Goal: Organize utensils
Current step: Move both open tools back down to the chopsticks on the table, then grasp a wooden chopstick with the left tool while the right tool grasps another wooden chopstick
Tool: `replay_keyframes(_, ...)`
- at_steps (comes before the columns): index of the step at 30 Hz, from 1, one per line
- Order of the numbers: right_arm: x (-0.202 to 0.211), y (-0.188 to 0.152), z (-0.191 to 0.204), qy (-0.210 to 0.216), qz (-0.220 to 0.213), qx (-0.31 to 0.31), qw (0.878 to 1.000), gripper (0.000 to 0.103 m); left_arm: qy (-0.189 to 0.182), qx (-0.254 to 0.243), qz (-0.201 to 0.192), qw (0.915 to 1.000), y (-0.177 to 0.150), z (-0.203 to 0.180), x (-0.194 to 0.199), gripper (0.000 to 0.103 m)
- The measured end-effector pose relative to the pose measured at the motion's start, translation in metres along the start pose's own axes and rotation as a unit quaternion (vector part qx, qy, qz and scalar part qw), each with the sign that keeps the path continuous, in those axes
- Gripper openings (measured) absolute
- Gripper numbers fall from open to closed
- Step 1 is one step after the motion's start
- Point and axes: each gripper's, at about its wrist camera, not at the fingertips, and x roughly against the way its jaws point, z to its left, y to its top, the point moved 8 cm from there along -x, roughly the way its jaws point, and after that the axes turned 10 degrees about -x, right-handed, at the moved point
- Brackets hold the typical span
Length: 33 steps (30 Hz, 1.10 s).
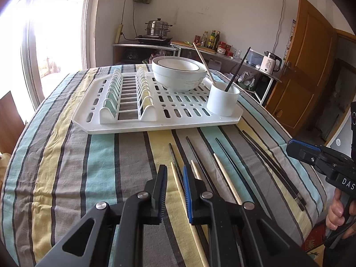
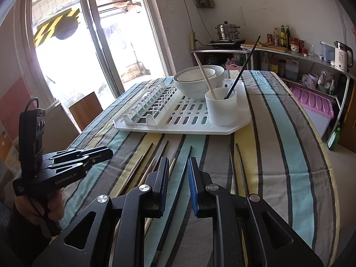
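Several black and wooden chopsticks lie on the striped tablecloth in front of a white dish rack (image 1: pixel 124 126). A wooden chopstick (image 1: pixel 178 184) and a black chopstick (image 1: pixel 174 158) lie under my open left gripper (image 1: pixel 174 171), which holds nothing. A black pair (image 1: pixel 273 166) lies to the right. A white cup (image 1: pixel 223 99) on the rack holds one wooden and one black chopstick. My right gripper (image 2: pixel 178 163) is open and empty above a black chopstick (image 2: pixel 185 160); the cup (image 2: pixel 221 106) stands ahead. It also shows in the left wrist view (image 1: pixel 311 153).
Two nested white bowls (image 1: pixel 179 72) sit on the rack behind the cup. The rack's plate slots (image 1: pixel 126 93) stand on its left side. The table edge drops off at right (image 2: pixel 329 155). A shelf with a kettle and bottles stands behind.
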Motion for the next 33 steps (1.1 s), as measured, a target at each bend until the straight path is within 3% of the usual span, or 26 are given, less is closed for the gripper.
replay_keyframes(11, -0.045, -0.023, 0.013, 0.002, 0.057, 0.007, 0.998, 0.018, 0.002, -0.002, 0.06, 0.9982, -0.016, -0.001, -0.04, 0.014)
replay_keyframes(18, -0.053, -0.025, 0.015, 0.006, 0.066, 0.006, 0.998, 0.018, 0.008, -0.004, 0.075, 0.9972, -0.016, -0.002, -0.048, 0.017)
replay_keyframes(24, -0.053, -0.025, 0.015, 0.006, 0.065, 0.005, 0.998, 0.018, 0.026, -0.005, 0.081, 0.9964, -0.015, -0.001, -0.053, 0.026)
replay_keyframes(33, -0.06, -0.028, 0.018, 0.001, 0.076, 0.011, 0.997, 0.018, 0.051, -0.033, 0.088, 0.9942, -0.017, -0.005, -0.052, 0.03)
